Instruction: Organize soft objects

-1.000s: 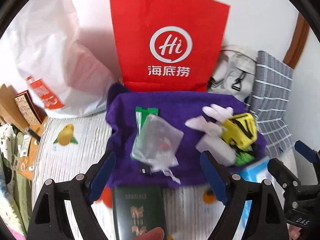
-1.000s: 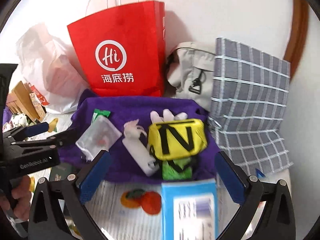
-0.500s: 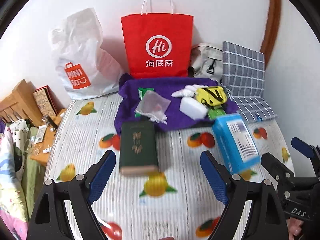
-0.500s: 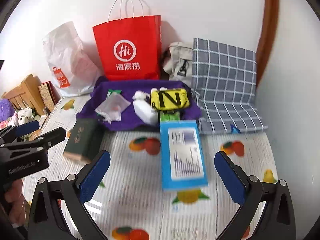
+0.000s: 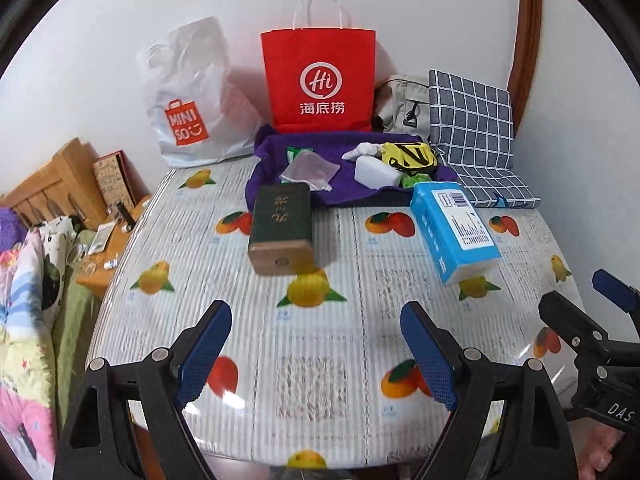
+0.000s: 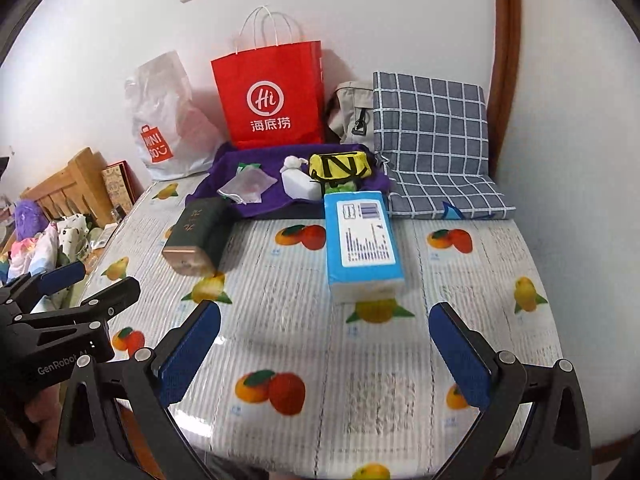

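Both grippers, left (image 5: 316, 344) and right (image 6: 325, 354), fingers wide, empty, at near tabletop (image 6: 320, 340) edge. Soft bits — yellow pouch (image 6: 339, 166), mesh bag (image 6: 247, 186) — piled on purple cloth (image 6: 256, 204) far. Fits start or finished; step unclear.

White wall (image 6: 400, 20), perhaps wooden door frame (image 6: 506, 60).

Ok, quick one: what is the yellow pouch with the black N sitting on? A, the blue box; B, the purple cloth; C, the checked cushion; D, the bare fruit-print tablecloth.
B: the yellow pouch lies on the purple cloth, behind the blue box and left of the checked cushion.
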`<state>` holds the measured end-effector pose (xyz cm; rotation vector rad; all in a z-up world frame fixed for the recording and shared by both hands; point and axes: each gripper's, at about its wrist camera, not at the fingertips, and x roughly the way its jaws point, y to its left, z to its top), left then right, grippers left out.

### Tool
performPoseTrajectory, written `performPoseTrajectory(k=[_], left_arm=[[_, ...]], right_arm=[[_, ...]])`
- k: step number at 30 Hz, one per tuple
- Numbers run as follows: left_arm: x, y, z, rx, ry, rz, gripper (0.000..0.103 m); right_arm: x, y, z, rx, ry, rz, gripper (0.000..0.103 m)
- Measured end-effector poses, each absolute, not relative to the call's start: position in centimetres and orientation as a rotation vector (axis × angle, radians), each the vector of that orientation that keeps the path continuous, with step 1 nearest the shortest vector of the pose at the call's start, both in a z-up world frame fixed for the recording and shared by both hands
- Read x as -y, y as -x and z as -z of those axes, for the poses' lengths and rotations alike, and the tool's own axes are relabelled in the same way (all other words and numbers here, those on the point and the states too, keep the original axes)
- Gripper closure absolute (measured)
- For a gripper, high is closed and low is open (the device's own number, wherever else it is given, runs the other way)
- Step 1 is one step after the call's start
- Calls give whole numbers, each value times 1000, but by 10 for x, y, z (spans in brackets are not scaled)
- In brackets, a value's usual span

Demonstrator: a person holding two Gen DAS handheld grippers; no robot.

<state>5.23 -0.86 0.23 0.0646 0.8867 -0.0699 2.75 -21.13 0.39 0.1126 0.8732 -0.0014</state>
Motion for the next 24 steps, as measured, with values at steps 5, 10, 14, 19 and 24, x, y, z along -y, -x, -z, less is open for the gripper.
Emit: performPoseTrajectory(k=[5, 10, 14, 19, 24], left_arm=[[7, -35, -12, -846, -51, 81, 17], [5, -24, -19, -822, -56, 68, 17], [2, -21, -18, -827, -35, 79, 17], [0, -18, -19, -822, -30, 80, 17], [1, -14, -20, -817, -27, 82, 17]], right_arm=[[210, -11, -6, -865, -107, 2, 0], [207, 0, -12, -847, -102, -2, 1], [205, 5, -15, -840, -101, -3, 1], [203, 7, -14, -845, -97, -7, 1], [202, 10, -14, -844, -97, -12, 1]])
